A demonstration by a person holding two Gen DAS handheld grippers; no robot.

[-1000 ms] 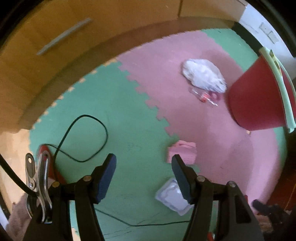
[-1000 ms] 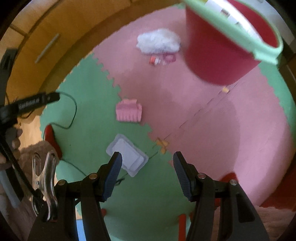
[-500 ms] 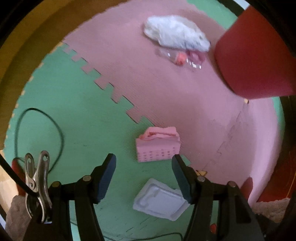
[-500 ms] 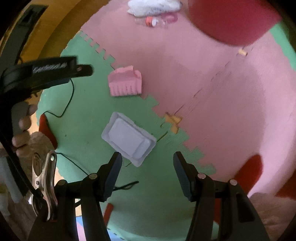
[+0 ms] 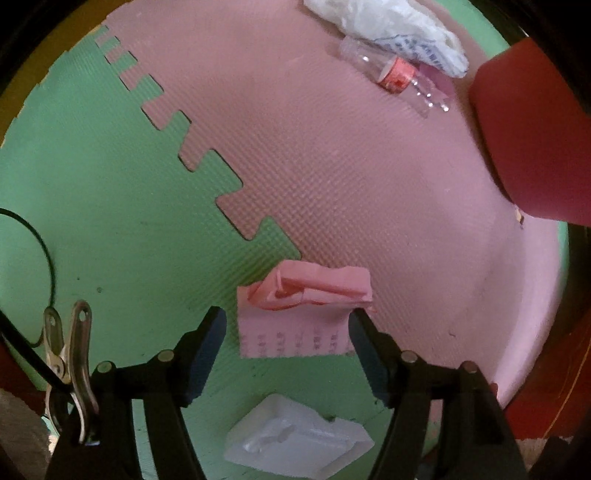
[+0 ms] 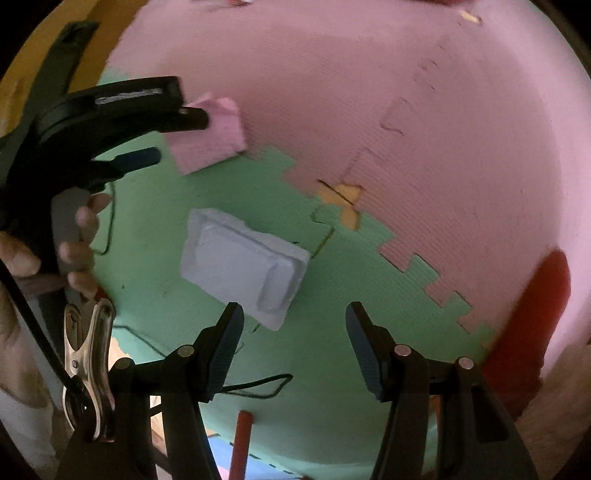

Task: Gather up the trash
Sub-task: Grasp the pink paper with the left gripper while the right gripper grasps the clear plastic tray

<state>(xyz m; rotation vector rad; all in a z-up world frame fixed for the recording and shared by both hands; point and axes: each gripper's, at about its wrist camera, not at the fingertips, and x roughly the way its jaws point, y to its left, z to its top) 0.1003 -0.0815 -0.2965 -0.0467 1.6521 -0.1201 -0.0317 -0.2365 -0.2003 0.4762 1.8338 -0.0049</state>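
Observation:
A pink paper packet (image 5: 303, 314) lies on the foam mat where green meets pink. My left gripper (image 5: 286, 325) points down over it with one finger on each side; its jaws are opening and the pads do not press on it. In the right wrist view the same left gripper (image 6: 173, 138) hovers at the packet (image 6: 210, 140). A white plastic tray (image 6: 240, 258) lies on the green mat just ahead of my right gripper (image 6: 294, 317), which is open with nothing between its fingers. The tray (image 5: 299, 443) also shows under the left gripper. A clear bottle (image 5: 395, 72) and a white bag (image 5: 388, 26) lie farther off.
The red bucket (image 5: 535, 140) stands at the right on the pink mat. A black cable (image 5: 48, 251) loops over the green mat at the left. A person's hand (image 6: 77, 229) holds the left gripper's handle. A red stick (image 6: 242, 443) lies near the bottom edge.
Both grippers have sunk towards the floor. The left one has come over the pink packet and its jaws stand wider. The white tray has drawn closer to the right gripper.

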